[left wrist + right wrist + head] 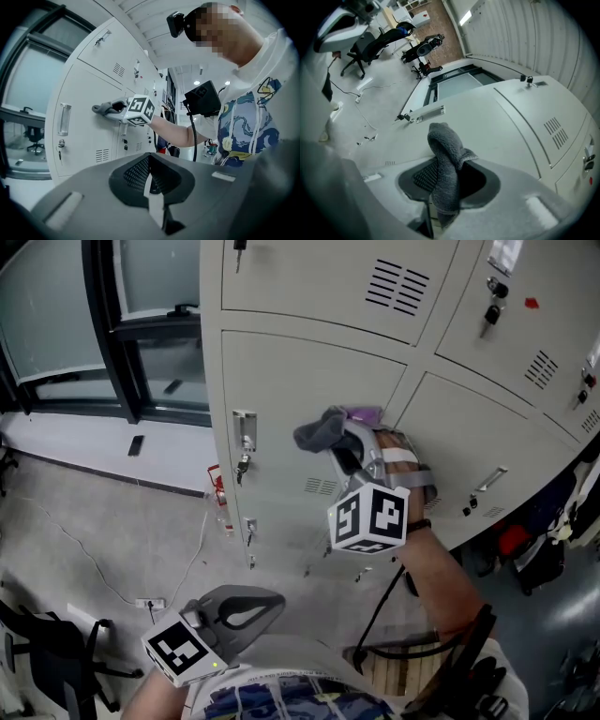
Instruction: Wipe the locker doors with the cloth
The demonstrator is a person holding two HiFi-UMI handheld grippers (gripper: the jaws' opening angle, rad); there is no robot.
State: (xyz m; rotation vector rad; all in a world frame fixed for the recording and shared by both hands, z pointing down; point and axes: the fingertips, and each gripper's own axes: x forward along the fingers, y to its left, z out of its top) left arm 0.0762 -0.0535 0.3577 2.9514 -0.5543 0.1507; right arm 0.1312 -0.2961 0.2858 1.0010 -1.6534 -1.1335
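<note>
A grey cloth (320,430) is pinched in my right gripper (345,448), which is shut on it and holds it up against a pale grey locker door (281,381). In the right gripper view the cloth (446,168) stands bunched up between the jaws, with the locker door (497,122) and its handle (425,113) just beyond. My left gripper (246,613) hangs low near my body, away from the lockers, shut with nothing in it. The left gripper view shows its jaws (152,190) together, and further off the right gripper's marker cube (140,110) and the cloth (104,108) at the door.
Rows of locker doors (487,437) with handles, keys and vents fill the wall. A window frame (112,334) stands at the left. Cables and a power strip (150,603) lie on the floor; a chair (47,652) is at lower left, and bags (534,549) sit at the right.
</note>
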